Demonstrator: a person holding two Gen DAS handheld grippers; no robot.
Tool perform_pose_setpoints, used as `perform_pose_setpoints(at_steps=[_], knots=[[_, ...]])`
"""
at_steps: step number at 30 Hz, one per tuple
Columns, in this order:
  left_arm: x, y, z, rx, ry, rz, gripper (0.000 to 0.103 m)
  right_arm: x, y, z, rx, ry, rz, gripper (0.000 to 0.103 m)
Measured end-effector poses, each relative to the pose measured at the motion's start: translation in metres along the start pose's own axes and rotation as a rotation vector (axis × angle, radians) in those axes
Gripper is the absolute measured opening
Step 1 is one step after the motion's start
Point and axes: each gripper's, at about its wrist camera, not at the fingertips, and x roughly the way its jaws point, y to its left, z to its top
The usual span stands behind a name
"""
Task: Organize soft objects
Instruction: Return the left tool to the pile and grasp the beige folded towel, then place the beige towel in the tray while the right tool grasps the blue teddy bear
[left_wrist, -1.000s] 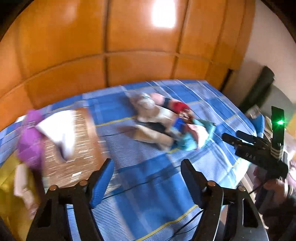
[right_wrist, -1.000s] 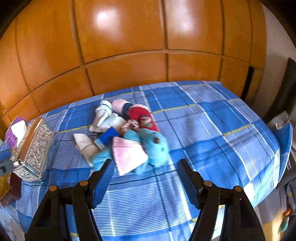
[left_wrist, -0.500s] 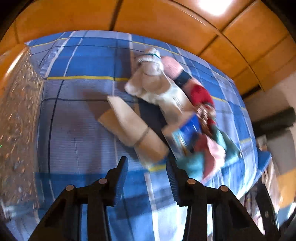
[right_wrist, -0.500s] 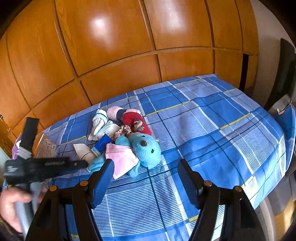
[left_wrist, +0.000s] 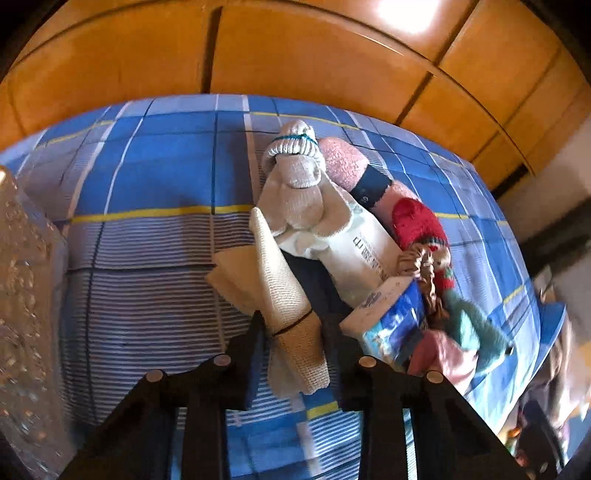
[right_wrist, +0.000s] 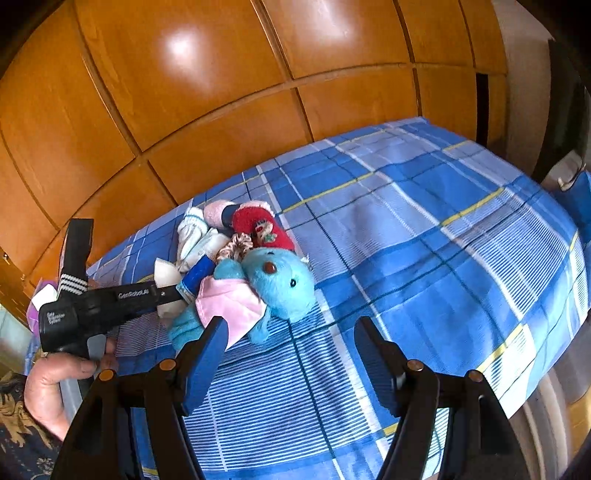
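A heap of soft things lies on the blue plaid bed: a beige rolled cloth, grey-white socks, a pink sock, a red doll and a blue plush toy in a pink dress. My left gripper straddles the beige cloth's near end, jaws close on either side; I cannot tell whether they press it. In the right wrist view it shows from the side. My right gripper is open and empty above the bed, near the plush toy.
A silver embossed box stands at the left edge of the bed. An orange wooden wardrobe runs behind the bed. A blue tissue packet lies within the heap. The bed's right edge drops off.
My left gripper has moved down and forward onto the beige cloth, and its jaws have narrowed around it. My right gripper has held nearly still, drifting slightly.
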Motion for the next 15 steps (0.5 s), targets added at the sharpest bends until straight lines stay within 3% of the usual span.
perform_pose_setpoints(at_steps=[6, 10, 12, 14, 15], knots=[[-0.006, 0.009, -0.011, 0.091, 0.004, 0.016, 0.03, 0.017, -0.009, -0.008, 0.113, 0.09, 0.122, 0.068], [0.003, 0.012, -0.008, 0.069, 0.028, 0.014, 0.036, 0.031, -0.007, -0.006, 0.23, 0.134, 0.223, 0.068], [0.003, 0.013, -0.009, 0.073, 0.028, 0.013, 0.037, 0.044, -0.005, -0.002, 0.295, 0.15, 0.254, 0.073], [0.003, 0.012, -0.011, 0.08, 0.016, 0.009, 0.037, 0.059, -0.009, 0.003, 0.395, 0.159, 0.268, 0.086], [0.003, 0.014, -0.012, 0.072, 0.012, 0.002, 0.037, 0.067, -0.011, 0.004, 0.442, 0.167, 0.265, 0.086]])
